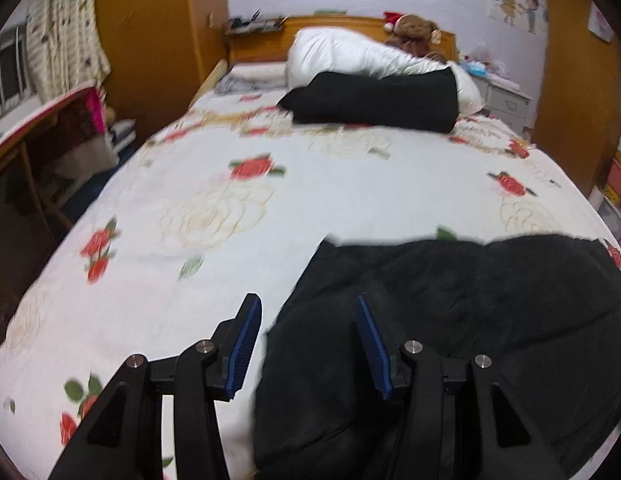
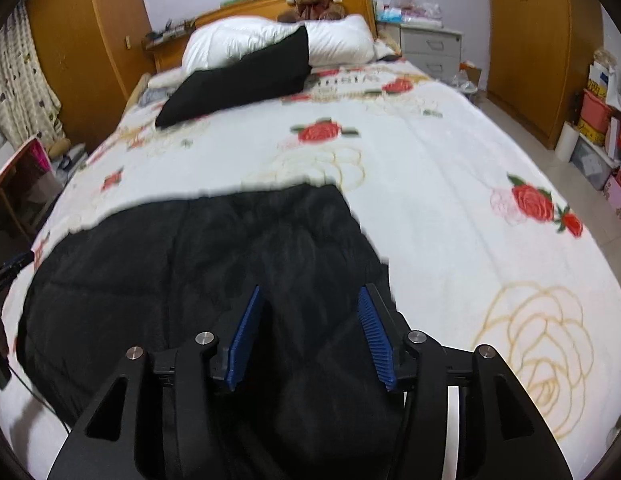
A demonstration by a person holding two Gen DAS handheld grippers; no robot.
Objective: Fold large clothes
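Blue-padded left gripper (image 1: 308, 312) hanging with jaws apart and nothing between them, over the left edge of the black garment (image 1: 450, 320). Same for the right gripper (image 2: 310, 304), above the garment's right part. Lying folded on the floral bedspread (image 2: 430, 160), near the foot. Beyond, a white duvet (image 2: 246, 40) under another black piece (image 2: 238, 80).
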